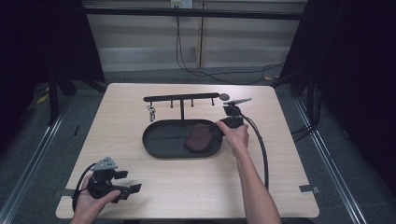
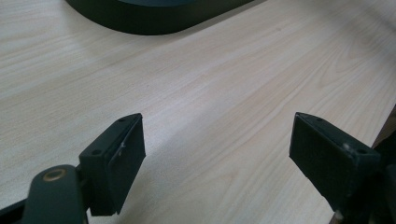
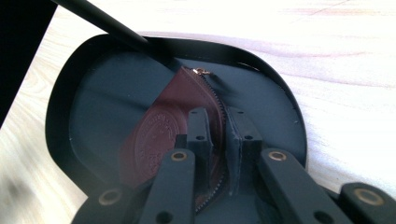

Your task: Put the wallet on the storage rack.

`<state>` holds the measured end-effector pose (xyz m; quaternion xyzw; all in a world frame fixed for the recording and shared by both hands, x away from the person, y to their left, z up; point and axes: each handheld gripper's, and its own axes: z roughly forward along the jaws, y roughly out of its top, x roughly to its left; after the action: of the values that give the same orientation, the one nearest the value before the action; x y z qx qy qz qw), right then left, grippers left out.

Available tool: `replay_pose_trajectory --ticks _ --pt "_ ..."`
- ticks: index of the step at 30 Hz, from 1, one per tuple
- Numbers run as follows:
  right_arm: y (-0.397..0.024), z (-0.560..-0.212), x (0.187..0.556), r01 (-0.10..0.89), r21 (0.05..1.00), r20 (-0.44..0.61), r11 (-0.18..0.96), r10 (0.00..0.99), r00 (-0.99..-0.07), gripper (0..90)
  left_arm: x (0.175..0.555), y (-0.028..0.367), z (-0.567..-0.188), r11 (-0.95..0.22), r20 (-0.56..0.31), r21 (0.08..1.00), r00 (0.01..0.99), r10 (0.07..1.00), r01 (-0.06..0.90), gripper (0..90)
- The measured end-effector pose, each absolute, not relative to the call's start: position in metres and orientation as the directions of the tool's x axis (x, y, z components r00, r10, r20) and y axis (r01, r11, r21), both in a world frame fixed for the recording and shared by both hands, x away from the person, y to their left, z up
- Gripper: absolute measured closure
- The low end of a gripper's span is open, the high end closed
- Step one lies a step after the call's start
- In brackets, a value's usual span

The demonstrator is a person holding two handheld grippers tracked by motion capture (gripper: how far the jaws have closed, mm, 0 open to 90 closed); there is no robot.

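A brown leather zip pouch [image 1: 198, 138] lies in the right half of a black oval tray [image 1: 154, 140]. My right gripper [image 1: 218, 128] reaches in from the tray's right side. In the right gripper view its jaws [image 3: 223, 114] are shut on the pouch [image 3: 159, 135] along the zipper edge, over the tray floor [image 3: 107, 93]. The pouch's far end rests on the tray. My left gripper [image 1: 128, 182] sits at the table's near left corner, held by a hand. Its jaws [image 2: 217, 140] stand wide open over bare wood with nothing between them.
A black hook rack [image 1: 182, 99] stands behind the tray, with a key ring [image 1: 152, 113] hanging at its left end. The rack's post [image 3: 107, 23] crosses the tray's far rim. The right gripper's cable [image 1: 261, 144] trails along the table's right side.
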<state>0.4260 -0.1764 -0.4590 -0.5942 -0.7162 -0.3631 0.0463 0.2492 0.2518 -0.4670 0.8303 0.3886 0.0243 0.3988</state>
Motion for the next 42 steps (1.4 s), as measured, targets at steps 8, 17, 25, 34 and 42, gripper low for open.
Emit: replay_pose_trajectory --ticks 8,17,25,34,42 --pt "-0.174 -0.462 0.426 0.883 0.468 0.488 0.032 0.824 -0.288 77.9 0.249 0.252 -0.467 -0.375 -0.272 0.684 0.696 0.665 0.626 18.2" --pt "-0.176 -0.453 0.421 0.848 0.529 0.469 0.032 0.822 -0.323 61.1 0.25 0.252 -0.467 -0.378 -0.272 0.682 0.696 0.664 0.627 18.2" --pt "-0.178 -0.447 0.417 0.828 0.56 0.437 0.038 0.835 -0.334 38.7 0.251 0.253 -0.467 -0.37 -0.279 0.683 0.693 0.665 0.63 18.2" --pt "-0.176 -0.441 0.412 0.817 0.573 0.427 0.064 0.827 -0.365 23.2 0.252 0.255 -0.467 -0.355 -0.285 0.687 0.684 0.672 0.634 18.1" --pt "-0.186 -0.437 0.401 0.793 0.604 0.394 0.078 0.836 -0.382 16.7 0.253 0.257 -0.467 -0.355 -0.282 0.685 0.68 0.677 0.637 18.1"
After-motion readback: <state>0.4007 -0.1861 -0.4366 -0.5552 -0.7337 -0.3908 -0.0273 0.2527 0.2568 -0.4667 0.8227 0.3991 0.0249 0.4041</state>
